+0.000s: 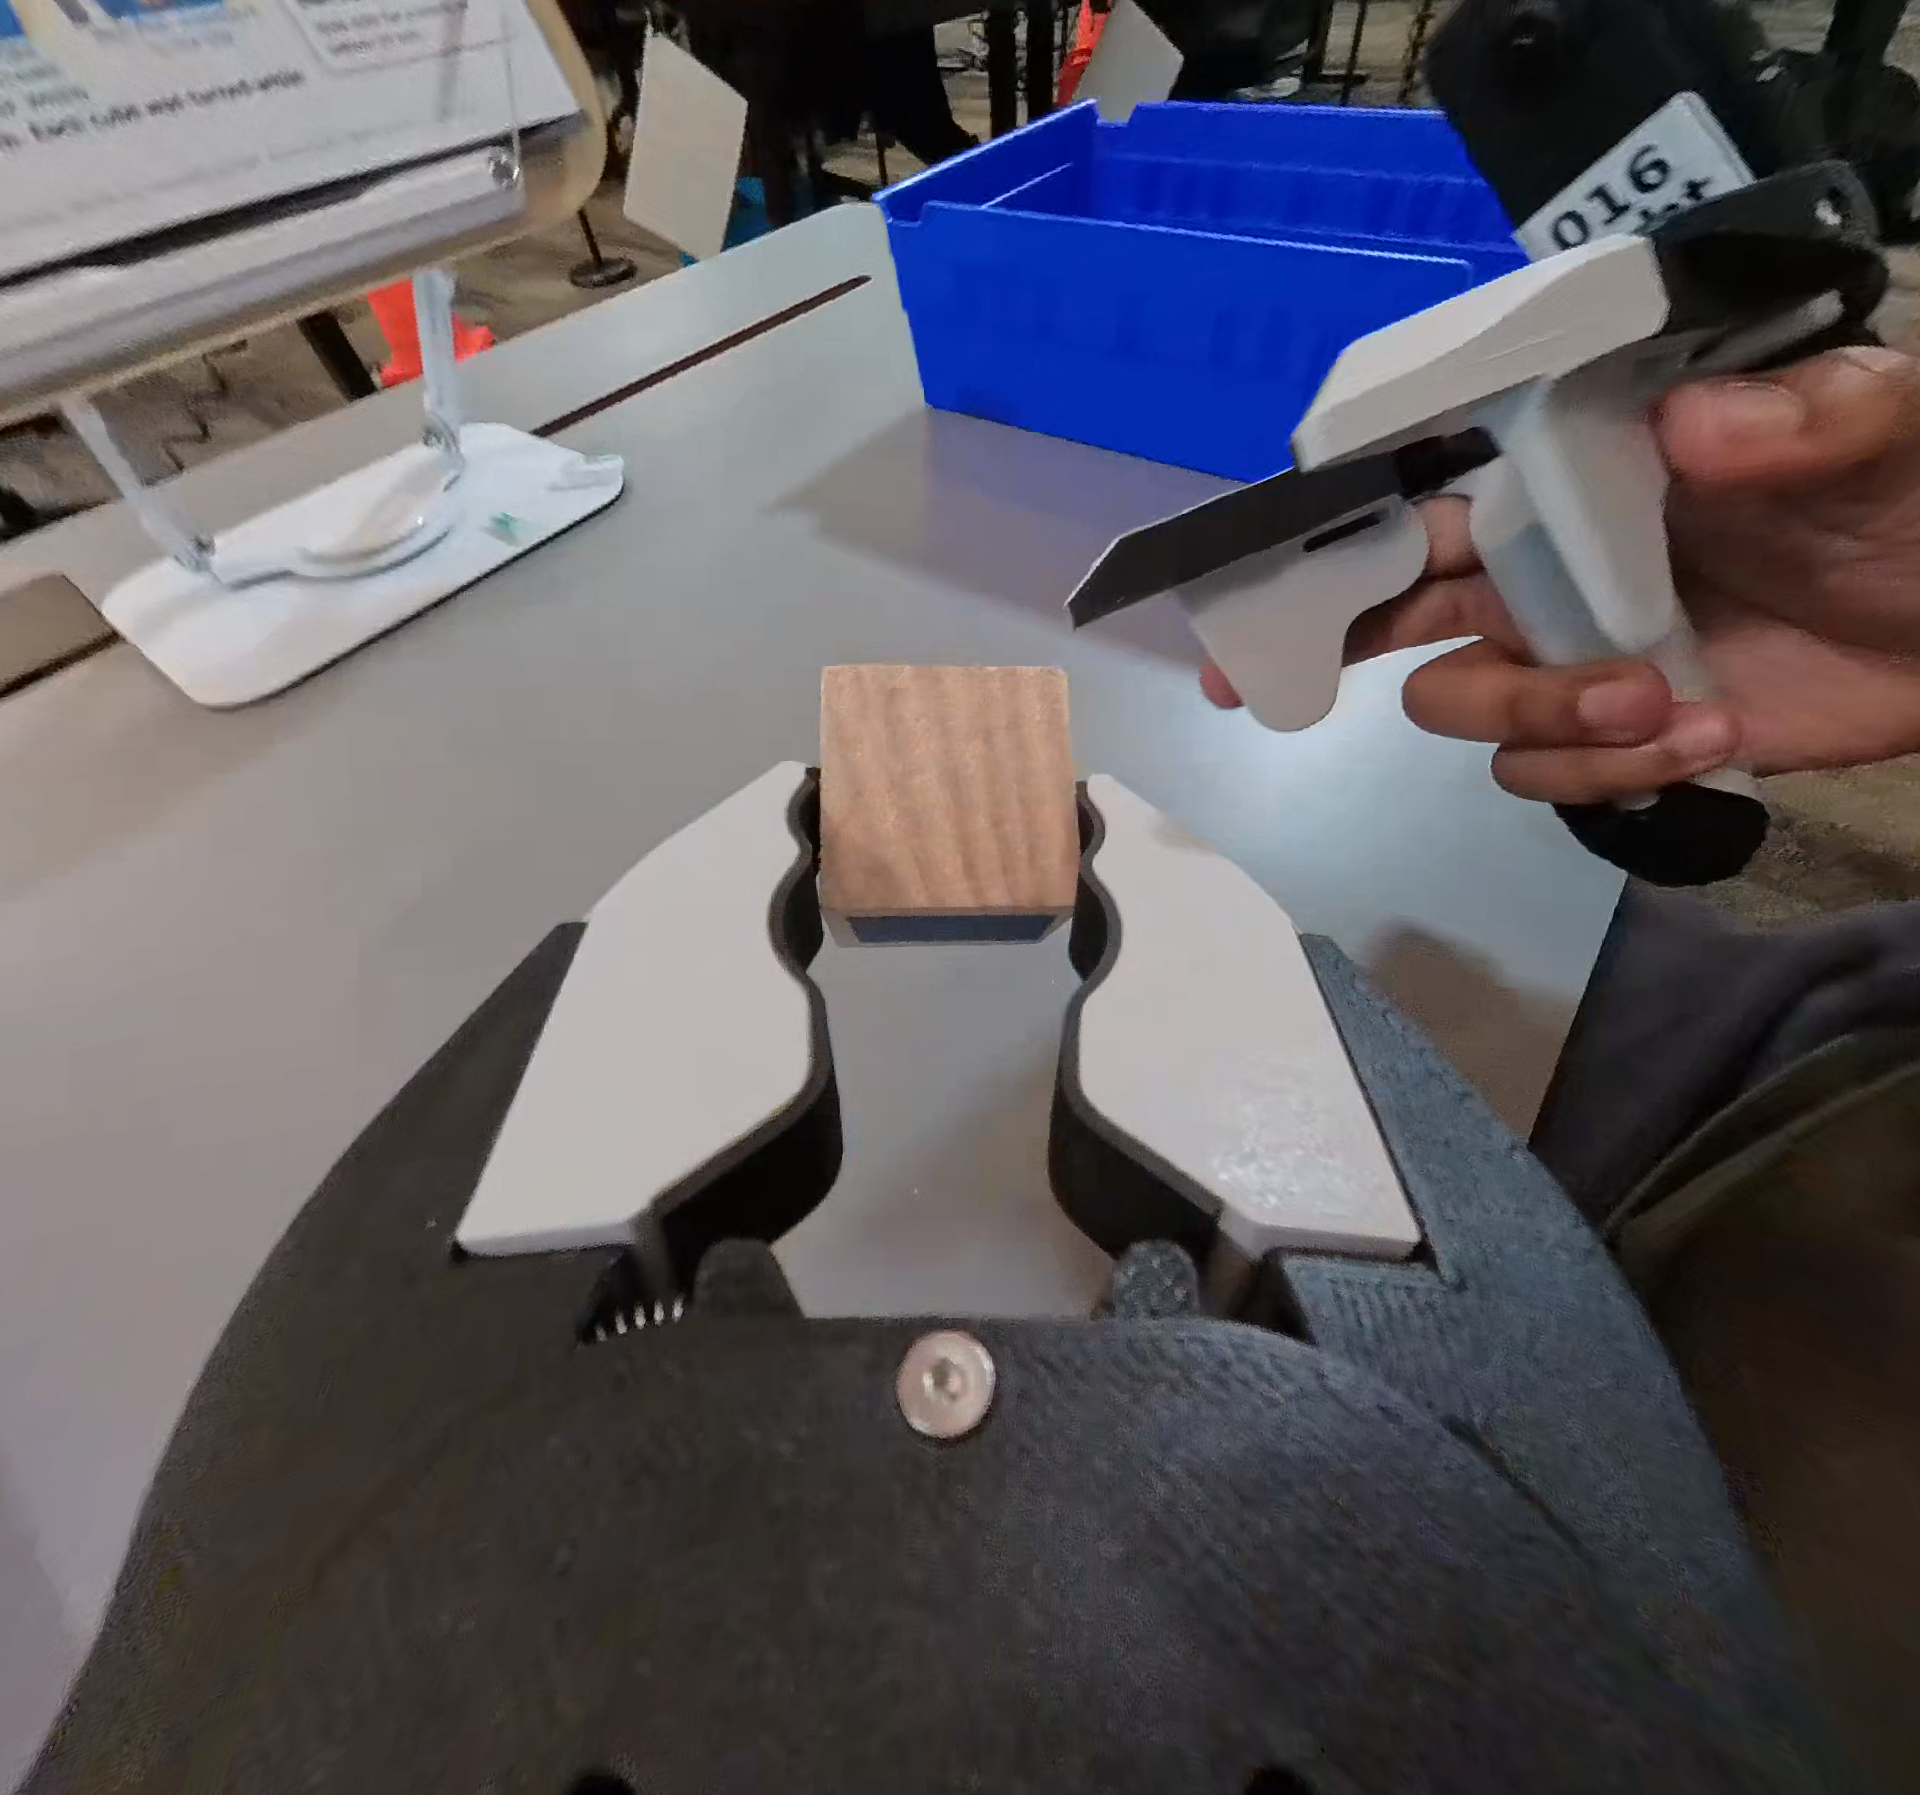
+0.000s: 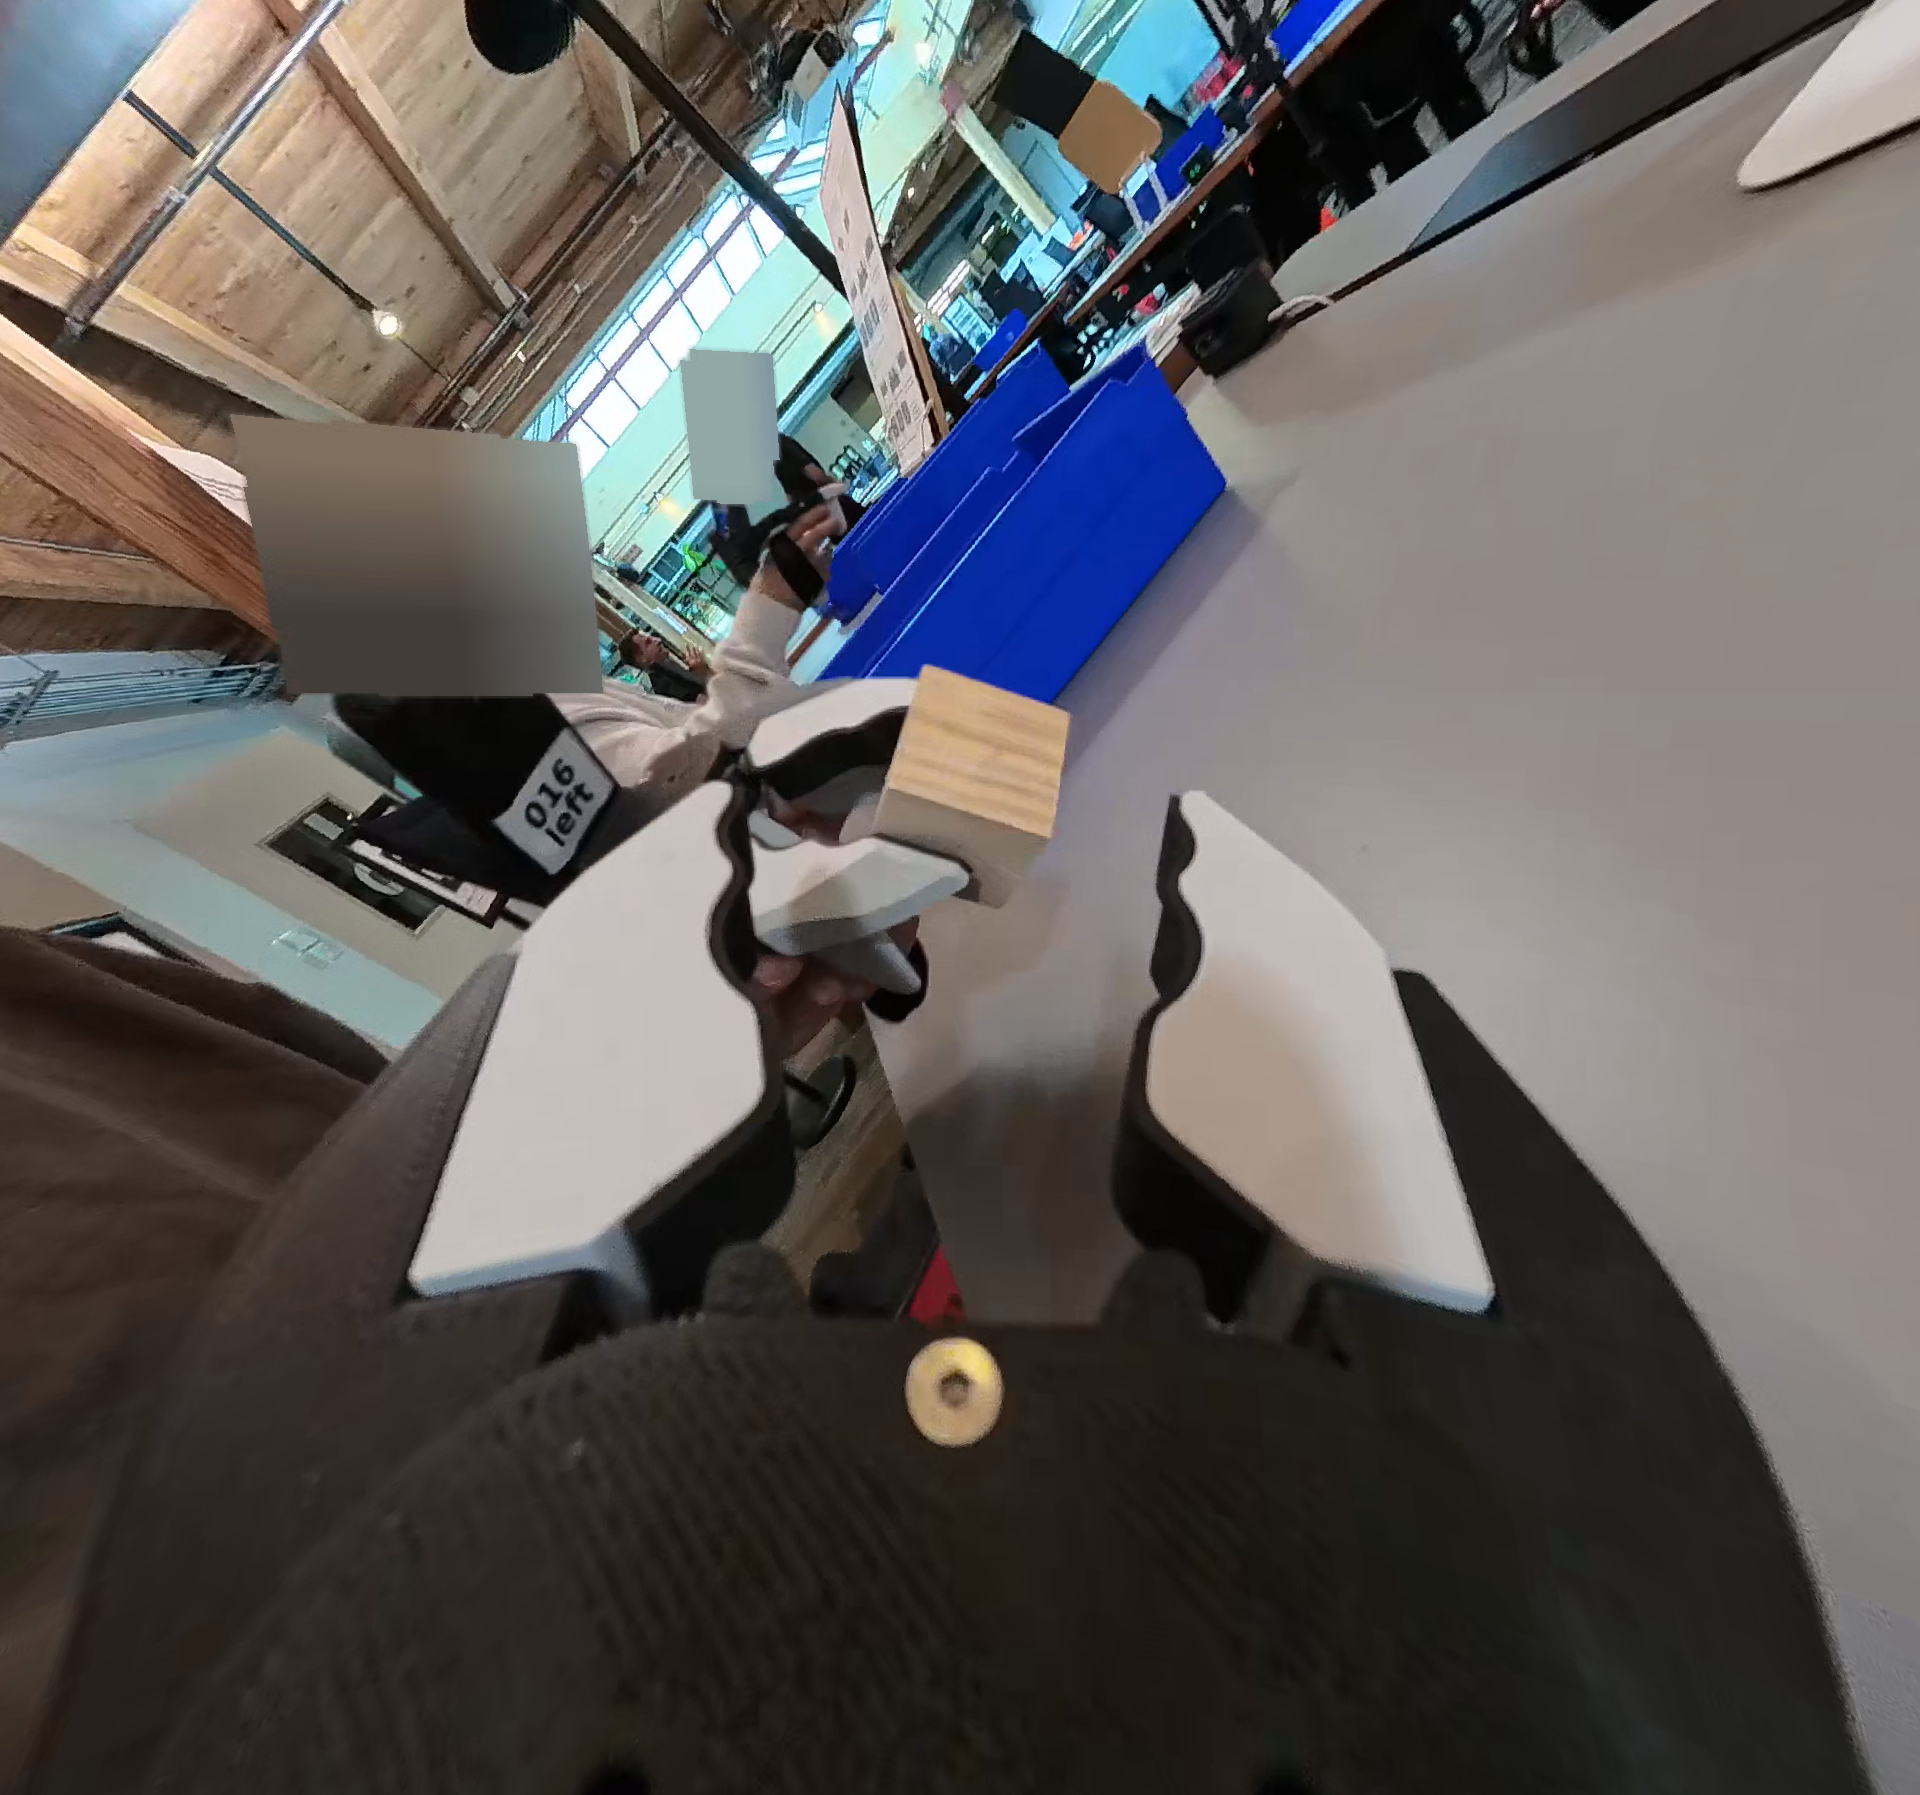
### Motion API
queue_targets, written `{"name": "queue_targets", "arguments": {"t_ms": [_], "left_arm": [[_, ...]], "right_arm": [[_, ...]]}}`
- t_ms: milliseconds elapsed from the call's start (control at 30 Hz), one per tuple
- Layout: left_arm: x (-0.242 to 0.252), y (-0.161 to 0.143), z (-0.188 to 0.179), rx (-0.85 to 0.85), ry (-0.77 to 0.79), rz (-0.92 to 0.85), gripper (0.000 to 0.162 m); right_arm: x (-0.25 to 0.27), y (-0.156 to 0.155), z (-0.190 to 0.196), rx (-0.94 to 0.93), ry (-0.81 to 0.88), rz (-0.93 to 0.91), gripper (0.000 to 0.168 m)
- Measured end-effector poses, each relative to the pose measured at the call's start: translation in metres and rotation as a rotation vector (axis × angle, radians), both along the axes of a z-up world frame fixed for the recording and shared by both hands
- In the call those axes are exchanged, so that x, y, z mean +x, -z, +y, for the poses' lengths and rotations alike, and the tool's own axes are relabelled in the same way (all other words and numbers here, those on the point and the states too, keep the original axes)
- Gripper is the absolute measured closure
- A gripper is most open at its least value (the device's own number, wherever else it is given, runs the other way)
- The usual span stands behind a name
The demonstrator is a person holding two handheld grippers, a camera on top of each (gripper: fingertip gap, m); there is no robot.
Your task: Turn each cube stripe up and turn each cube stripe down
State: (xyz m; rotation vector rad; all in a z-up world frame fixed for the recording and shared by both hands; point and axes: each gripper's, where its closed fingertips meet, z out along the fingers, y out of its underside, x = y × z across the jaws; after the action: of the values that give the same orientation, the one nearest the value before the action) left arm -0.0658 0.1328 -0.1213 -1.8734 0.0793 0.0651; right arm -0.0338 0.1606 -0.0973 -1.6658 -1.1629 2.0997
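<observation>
A wooden cube (image 1: 945, 800) sits between the fingers of my left gripper (image 1: 945, 789), which is shut on its two sides. A dark blue stripe (image 1: 945, 927) shows on the cube's near lower face; the top face is plain wood. I cannot tell whether the cube touches the grey table (image 1: 623, 706). My right gripper (image 2: 956, 852) is open and empty, rolled on its side, with the cube (image 2: 977, 769) just beyond its tips. In the left wrist view the right gripper (image 1: 1195, 530) hovers to the right of the cube, held by a hand (image 1: 1766, 602).
A blue bin (image 1: 1195, 332) stands on the table behind the cube, also in the right wrist view (image 2: 1039, 540). A sign on a stand with a white base (image 1: 364, 540) is at the far left. The table's right edge (image 1: 1600, 966) is close. People sit at far tables.
</observation>
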Motion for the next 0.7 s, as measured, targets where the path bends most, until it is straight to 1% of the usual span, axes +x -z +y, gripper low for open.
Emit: {"name": "queue_targets", "arguments": {"t_ms": [67,167,233,367,533,700], "left_arm": [[0.006,-0.003,0.001,0.008,0.019,0.119,0.117],[0.010,-0.001,0.002,-0.001,0.007,0.392,0.117],[0.013,0.003,0.003,-0.015,-0.007,0.471,0.117],[0.022,0.006,0.005,-0.014,0.035,0.466,0.117],[0.029,0.008,0.004,-0.014,0.088,0.362,0.117],[0.031,0.010,0.005,-0.021,0.095,0.304,0.117]], "right_arm": [[0.000,0.003,-0.007,0.004,-0.028,-0.016,0.091],[0.000,0.005,-0.012,-0.012,-0.057,-0.028,0.090],[0.000,0.007,-0.011,-0.026,-0.061,-0.039,0.090],[0.000,0.011,-0.010,-0.040,-0.082,-0.058,0.090],[0.000,0.018,-0.014,0.004,-0.114,-0.087,0.090],[0.000,0.021,-0.018,0.007,-0.132,-0.097,0.091]]}}
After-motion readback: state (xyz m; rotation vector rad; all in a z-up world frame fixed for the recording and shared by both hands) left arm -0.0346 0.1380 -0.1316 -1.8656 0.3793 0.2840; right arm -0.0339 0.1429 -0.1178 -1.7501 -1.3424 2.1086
